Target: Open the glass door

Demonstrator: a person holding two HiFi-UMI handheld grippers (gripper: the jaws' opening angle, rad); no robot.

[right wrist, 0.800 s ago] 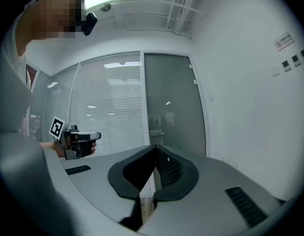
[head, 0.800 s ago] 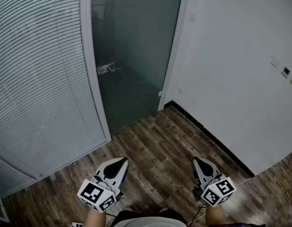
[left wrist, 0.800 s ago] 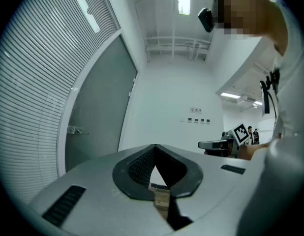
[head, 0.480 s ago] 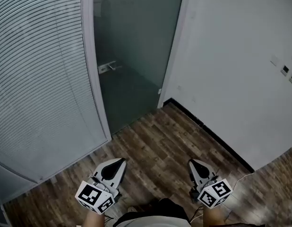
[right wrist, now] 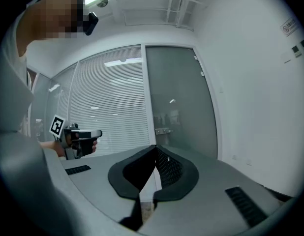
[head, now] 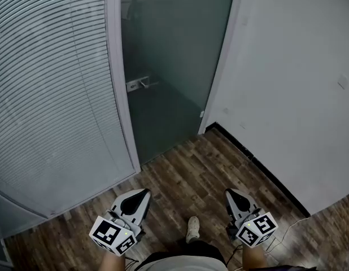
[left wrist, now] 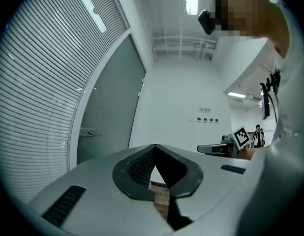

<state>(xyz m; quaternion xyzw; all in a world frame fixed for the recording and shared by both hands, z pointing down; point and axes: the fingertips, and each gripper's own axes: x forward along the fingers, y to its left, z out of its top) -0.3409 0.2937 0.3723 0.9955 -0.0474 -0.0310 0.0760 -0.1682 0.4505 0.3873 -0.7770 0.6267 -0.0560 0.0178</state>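
Note:
The frosted glass door [head: 171,61] stands closed in its white frame, straight ahead across the floor. Its small metal handle [head: 139,84] sits at the door's left edge. My left gripper [head: 144,192] and right gripper [head: 228,193] are held low and level, pointing toward the door and well short of it. Both are shut, with nothing between the jaws. The left gripper view shows the shut left gripper [left wrist: 155,147], the door [left wrist: 110,114] and its handle [left wrist: 87,132]. From the right gripper [right wrist: 155,147], also shut, the handle [right wrist: 163,131] shows beyond the jaw tips.
A wall of closed blinds [head: 50,95] curves along the left of the door. A white wall [head: 293,95] with a black baseboard [head: 259,165] runs on the right. The floor is dark wood planks [head: 186,174], and my shoe [head: 192,228] shows between the grippers.
The door and its handle have shifted right and slightly down in the head view. A shoe has come into view between the grippers. Both grippers stay shut and almost in place.

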